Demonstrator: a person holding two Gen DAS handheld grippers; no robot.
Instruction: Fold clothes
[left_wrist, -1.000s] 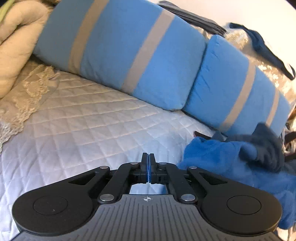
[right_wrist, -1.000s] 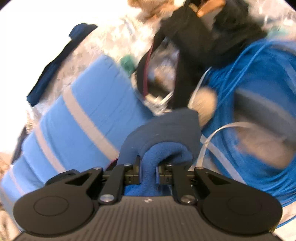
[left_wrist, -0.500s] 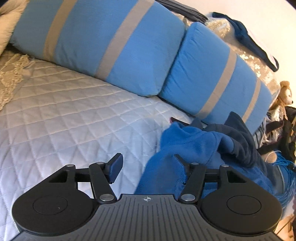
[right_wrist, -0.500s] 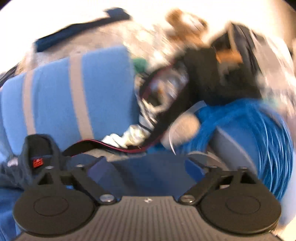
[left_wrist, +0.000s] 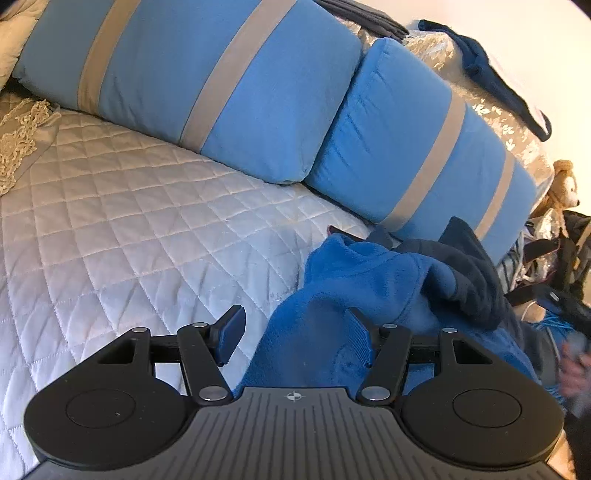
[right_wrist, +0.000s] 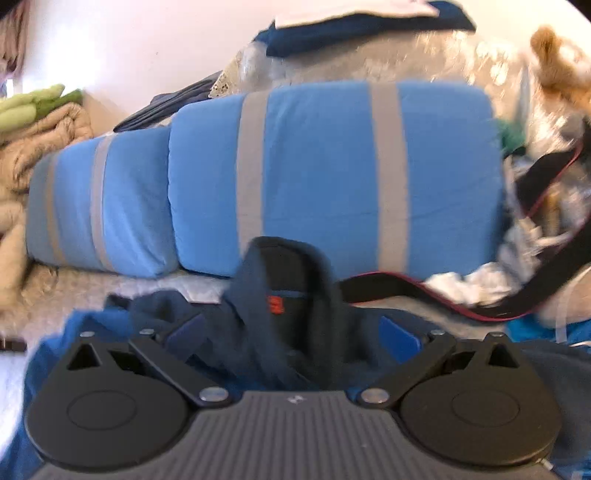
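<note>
Item: blue fleece garment (left_wrist: 354, 280), crumpled on the quilted white bedspread (left_wrist: 129, 221) at the foot of the striped blue pillows (left_wrist: 236, 81). Label: a small red tag (right_wrist: 275, 304) inside the dark collar (writing too blurred to read). Your left gripper (left_wrist: 295, 336) stands wide, fleece lying between its fingers, ungripped. Your right gripper (right_wrist: 291, 338) likewise spread, collar bunched between. Only the left view shows the teddy bear (left_wrist: 561, 184) sharply.
</note>
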